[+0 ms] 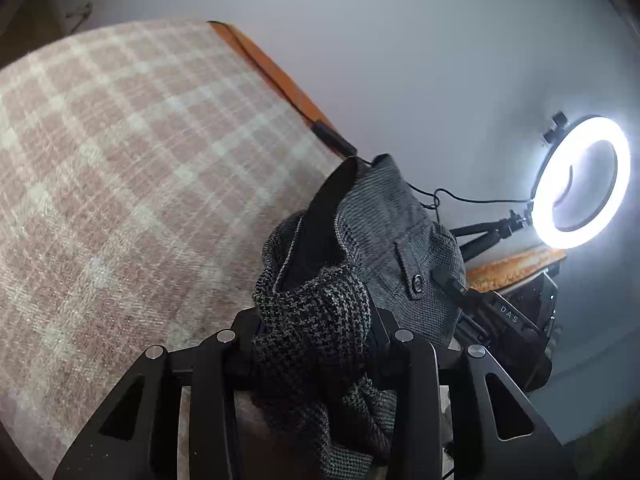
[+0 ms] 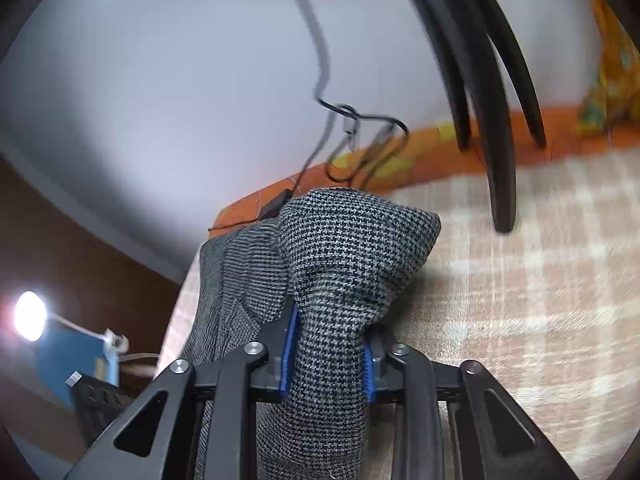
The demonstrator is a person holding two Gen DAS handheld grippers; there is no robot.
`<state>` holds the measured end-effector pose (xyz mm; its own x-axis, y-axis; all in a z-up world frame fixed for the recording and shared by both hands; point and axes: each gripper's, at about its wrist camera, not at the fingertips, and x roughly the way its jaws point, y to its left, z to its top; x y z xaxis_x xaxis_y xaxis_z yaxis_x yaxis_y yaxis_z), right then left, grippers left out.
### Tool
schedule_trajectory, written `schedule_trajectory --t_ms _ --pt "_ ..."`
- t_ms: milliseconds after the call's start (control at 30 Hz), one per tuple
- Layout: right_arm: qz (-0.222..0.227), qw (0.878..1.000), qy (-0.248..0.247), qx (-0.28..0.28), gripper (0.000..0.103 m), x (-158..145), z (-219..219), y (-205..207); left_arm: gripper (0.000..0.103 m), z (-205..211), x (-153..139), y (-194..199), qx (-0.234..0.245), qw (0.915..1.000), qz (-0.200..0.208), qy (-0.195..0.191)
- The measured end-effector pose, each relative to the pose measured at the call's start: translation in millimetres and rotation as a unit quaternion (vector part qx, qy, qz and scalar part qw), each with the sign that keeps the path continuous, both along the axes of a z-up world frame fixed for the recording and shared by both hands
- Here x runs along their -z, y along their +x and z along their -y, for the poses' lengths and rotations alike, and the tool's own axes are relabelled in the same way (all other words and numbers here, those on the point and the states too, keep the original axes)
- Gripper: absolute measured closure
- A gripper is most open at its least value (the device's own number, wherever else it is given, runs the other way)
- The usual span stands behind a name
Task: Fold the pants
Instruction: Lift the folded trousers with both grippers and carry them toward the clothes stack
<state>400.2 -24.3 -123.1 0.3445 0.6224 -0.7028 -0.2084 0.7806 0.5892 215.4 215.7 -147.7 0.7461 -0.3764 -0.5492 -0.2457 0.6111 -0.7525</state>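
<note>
— Pants (image 1: 384, 240) of grey houndstooth weave were seen bunched and lifted above a pink-and-cream checked blanket (image 1: 132, 168). Where was the cloth held?

— A thick fold of it was clamped in the left gripper (image 1: 312, 344), whose jaws were pressed against the bunch on both sides. Beyond that grip, a buttoned pocket flap (image 1: 412, 268) and a dark inner lining were shown, with the garment stretched toward the other tool.

— And the right gripper (image 2: 328, 352)?

— It was closed on another wad of the same pants (image 2: 344, 264); the blue pads (image 2: 289, 354) were squeezed into the fabric, which bulged out above them in a rounded lump. The rest of the cloth was draped off to the left in that view.

— What else was recorded around the bed?

— An orange bed edge (image 1: 280, 80) was seen along the far side of the blanket, against a pale wall (image 1: 400, 40). A lit ring light (image 1: 580, 184) on a small black tripod (image 1: 488, 232) was placed near that edge, and a thin black cable (image 2: 360, 128) was trailed along the wall. In the right wrist view, the tripod's black legs (image 2: 496, 120) were set close above the blanket (image 2: 540, 280), just beyond the gripped lump.
</note>
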Motion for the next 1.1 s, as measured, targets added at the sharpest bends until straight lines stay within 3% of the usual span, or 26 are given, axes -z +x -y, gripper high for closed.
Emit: schedule_trajectory --t_ms 200,500,1100 --pt "0.061 0.995 -0.063 -0.042 0.082 -38 -23 -18 0.070 13 -22 -9 0.016 0.9989 0.016 0.041" --pt "0.123 0.982 -0.114 -0.084 0.084 -81 -27 -48 0.070 55 -45 -22 0.066 0.9961 0.038 0.046" --pt "0.168 0.972 -0.162 -0.033 0.084 -149 145 -87 0.070 222 -85 -5 0.190 0.9761 0.094 0.048"
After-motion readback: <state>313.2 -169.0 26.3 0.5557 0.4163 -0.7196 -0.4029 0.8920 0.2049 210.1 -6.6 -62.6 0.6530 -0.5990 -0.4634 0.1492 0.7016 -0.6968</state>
